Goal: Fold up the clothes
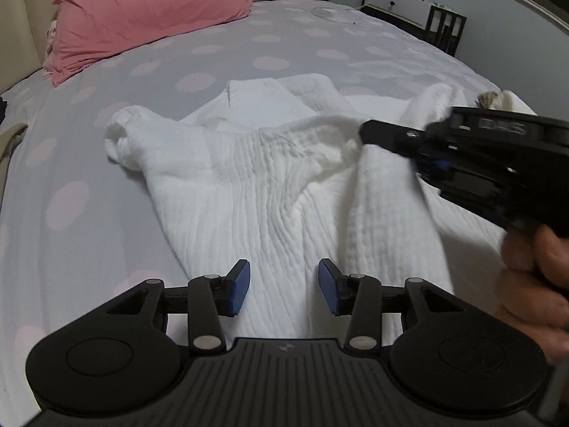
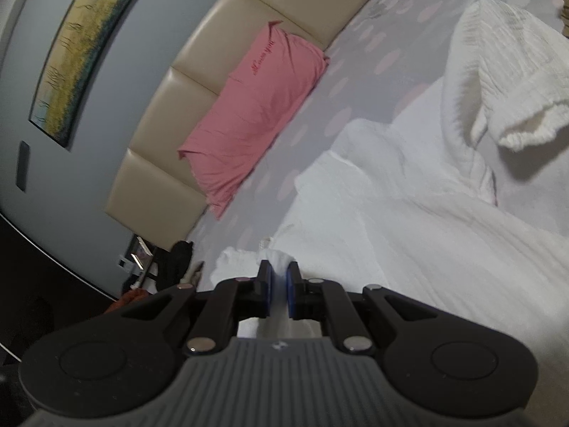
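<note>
A white ribbed garment (image 1: 263,185) lies spread on the bed, its left sleeve bunched at the cuff (image 1: 121,135). My left gripper (image 1: 283,286) hovers open just above the garment's near part, nothing between its blue pads. My right gripper (image 1: 370,135), held in a hand, reaches in from the right and pinches a fold of the garment's right side. In the right wrist view the right gripper (image 2: 279,284) is shut on a thin strip of the white garment (image 2: 409,235), and another sleeve (image 2: 498,82) lies crumpled beyond.
The bed sheet (image 1: 89,178) is grey with pale pink dots. A pink pillow (image 1: 149,14) leans on the beige headboard (image 2: 199,82). A dark shelf with white items (image 1: 419,10) stands at the far right. Dark clutter (image 2: 170,267) sits beside the bed.
</note>
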`<state>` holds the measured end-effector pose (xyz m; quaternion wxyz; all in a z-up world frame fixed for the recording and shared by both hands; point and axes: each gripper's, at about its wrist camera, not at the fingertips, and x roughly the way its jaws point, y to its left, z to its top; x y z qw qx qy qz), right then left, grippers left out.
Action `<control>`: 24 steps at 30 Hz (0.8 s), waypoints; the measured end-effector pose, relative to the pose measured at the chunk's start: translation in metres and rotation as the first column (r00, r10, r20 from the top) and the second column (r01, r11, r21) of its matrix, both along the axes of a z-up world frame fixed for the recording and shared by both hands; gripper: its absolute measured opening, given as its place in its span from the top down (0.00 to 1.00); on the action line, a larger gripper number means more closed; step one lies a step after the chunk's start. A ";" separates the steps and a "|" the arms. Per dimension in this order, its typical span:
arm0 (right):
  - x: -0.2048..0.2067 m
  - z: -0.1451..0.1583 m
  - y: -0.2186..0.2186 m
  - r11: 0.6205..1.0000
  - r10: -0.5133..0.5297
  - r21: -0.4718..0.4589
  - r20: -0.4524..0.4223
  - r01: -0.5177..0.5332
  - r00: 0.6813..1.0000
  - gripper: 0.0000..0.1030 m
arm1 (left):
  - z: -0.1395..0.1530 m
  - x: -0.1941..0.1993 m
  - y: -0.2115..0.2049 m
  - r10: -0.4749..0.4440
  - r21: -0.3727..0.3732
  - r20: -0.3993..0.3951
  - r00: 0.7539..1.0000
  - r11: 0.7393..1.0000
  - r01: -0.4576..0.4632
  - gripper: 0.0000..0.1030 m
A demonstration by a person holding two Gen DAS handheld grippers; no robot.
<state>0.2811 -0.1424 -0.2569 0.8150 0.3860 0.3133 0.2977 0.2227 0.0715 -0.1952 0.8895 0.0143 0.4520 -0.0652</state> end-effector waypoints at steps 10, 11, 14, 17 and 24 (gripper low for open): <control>0.003 0.003 -0.003 0.999 0.024 0.045 0.017 -0.025 1.000 0.91 | -0.007 0.017 0.004 0.072 -0.054 -0.023 0.997 0.996 -0.073 0.96; 0.003 0.003 -0.003 0.999 0.024 0.044 0.017 -0.025 1.000 0.91 | -0.007 0.016 0.006 0.080 -0.065 -0.029 0.996 0.995 -0.082 0.99; 0.006 0.001 -0.004 0.999 0.016 0.041 0.007 -0.017 1.000 0.91 | 0.001 0.010 0.015 0.120 -0.114 0.001 0.993 0.986 -0.119 1.00; 0.007 -0.001 -0.008 0.999 0.006 0.047 -0.005 -0.006 1.000 0.90 | 0.013 0.006 0.025 0.149 -0.121 0.022 0.989 0.982 -0.145 1.00; 0.008 -0.001 -0.010 0.998 0.003 0.057 -0.005 -0.002 1.000 0.90 | 0.064 -0.007 0.058 0.269 -0.167 0.114 0.956 0.954 -0.248 1.00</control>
